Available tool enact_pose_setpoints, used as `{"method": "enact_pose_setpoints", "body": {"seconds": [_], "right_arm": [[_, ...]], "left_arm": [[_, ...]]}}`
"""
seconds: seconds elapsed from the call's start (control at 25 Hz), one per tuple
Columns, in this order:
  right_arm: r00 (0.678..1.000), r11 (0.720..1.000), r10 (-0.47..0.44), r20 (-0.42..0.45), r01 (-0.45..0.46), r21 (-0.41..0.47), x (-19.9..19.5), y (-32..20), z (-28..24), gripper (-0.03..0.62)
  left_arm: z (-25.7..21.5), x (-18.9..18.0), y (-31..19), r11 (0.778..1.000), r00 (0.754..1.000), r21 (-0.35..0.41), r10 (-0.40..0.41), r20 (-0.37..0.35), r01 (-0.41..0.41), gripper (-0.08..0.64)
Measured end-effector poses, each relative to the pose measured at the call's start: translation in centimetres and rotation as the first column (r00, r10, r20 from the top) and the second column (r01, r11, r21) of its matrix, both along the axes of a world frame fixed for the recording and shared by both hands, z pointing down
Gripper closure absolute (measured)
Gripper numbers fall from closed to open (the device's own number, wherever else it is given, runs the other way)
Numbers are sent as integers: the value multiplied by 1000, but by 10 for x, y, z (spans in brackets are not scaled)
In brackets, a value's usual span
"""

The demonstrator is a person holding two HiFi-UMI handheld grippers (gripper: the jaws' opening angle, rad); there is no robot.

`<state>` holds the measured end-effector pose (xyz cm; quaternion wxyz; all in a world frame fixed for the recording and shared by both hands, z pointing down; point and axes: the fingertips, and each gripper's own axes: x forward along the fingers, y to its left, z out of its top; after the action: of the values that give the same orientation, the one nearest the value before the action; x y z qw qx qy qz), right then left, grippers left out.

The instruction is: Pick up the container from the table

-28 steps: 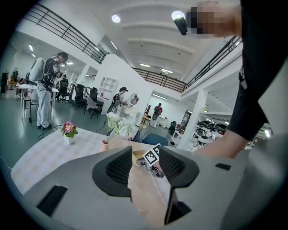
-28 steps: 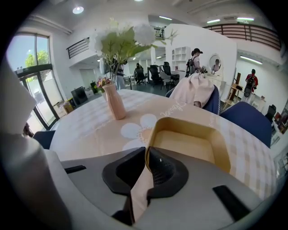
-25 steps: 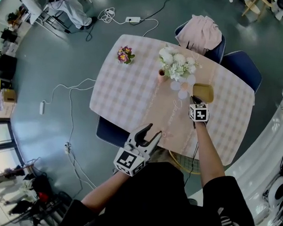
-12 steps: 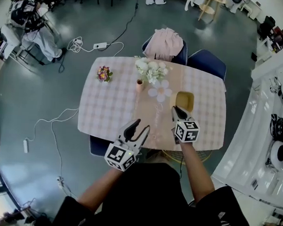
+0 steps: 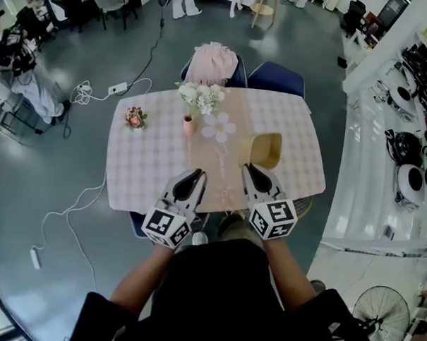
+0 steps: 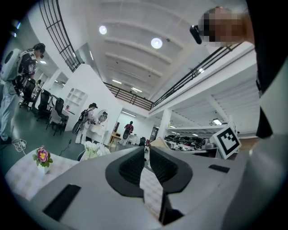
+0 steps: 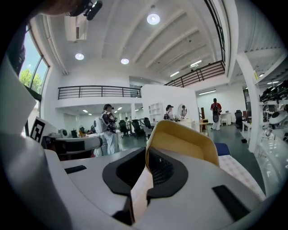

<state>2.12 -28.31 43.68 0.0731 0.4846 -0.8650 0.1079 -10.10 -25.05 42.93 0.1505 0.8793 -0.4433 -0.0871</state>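
The yellow container [image 5: 266, 149] is a shallow open tub. My right gripper [image 5: 250, 169] is shut on its near rim and holds it up over the pink checked table [image 5: 143, 163]. In the right gripper view the container [image 7: 182, 143] rises past the jaws of that gripper [image 7: 146, 152], with its wall clamped between the pads. My left gripper [image 5: 193, 176] is raised beside it at the table's near edge. Its jaws [image 6: 147, 150] are closing, nearly together, with nothing between them.
A vase of white flowers [image 5: 200, 98] and a small flower pot [image 5: 135, 117] stand at the table's far side. Behind are blue chairs [image 5: 277, 78], one with a pink cloth [image 5: 213, 62] over it. People stand across the hall. Cables lie on the floor at left.
My right gripper has lifted the container off the table, up and toward me. My left gripper has risen too, and its wide-open jaws have come together. The head view has swung.
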Motion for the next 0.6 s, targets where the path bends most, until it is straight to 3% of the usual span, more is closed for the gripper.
{"method": "enact_pose_setpoints", "body": {"seconds": [0.32, 0.6], "right_arm": [[1000, 997, 19, -22, -17, 71, -5, 46, -23, 574], [998, 997, 38, -47, -34, 72, 7, 58, -18, 574]], "left_arm": [[-19, -3, 24, 998, 1000, 54, -21, 17, 20, 540], [-19, -11, 36, 996, 998, 68, -65, 18, 64, 543]]}}
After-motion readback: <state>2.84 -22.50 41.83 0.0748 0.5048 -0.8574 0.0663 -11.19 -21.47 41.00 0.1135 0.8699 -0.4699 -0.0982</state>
